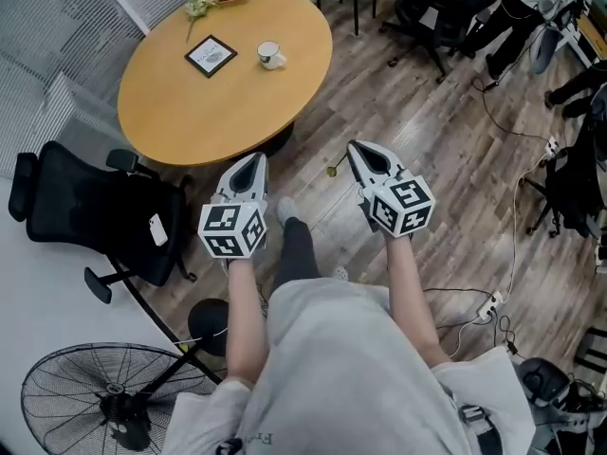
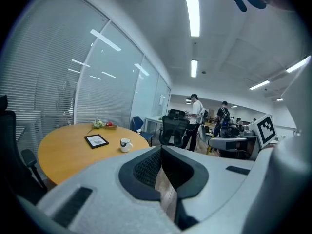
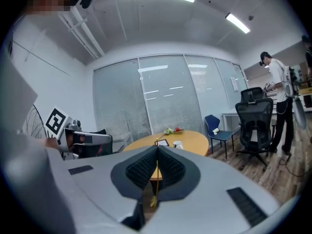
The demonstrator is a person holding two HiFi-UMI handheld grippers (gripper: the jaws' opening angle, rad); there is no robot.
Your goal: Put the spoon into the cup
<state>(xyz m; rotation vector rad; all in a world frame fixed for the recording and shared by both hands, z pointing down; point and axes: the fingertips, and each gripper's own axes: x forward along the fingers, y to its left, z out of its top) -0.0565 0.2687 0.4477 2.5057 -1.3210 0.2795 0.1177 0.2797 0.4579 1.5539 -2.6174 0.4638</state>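
A person stands on a wood floor short of a round wooden table (image 1: 190, 102), a two-jaw gripper in each hand. A black office chair (image 1: 85, 216) is parked at the table's near edge, with a floor fan (image 1: 104, 401) behind it; only the head view takes in both. The left gripper (image 1: 257, 157) and right gripper (image 1: 353, 146) are held side by side, pointing toward the table. The left gripper view shows its jaws closed tip to tip with nothing between them, and, beyond the table, people standing among desks. A framed picture (image 1: 211, 55) and the white cup (image 1: 270, 55) sit well apart from both grippers on the table's far half. From above, the gold spoon (image 1: 332, 170) is just a small bowl poking out beside the right gripper. The right gripper view shows its thin stem pinched upright between the closed jaws, bowl end down.
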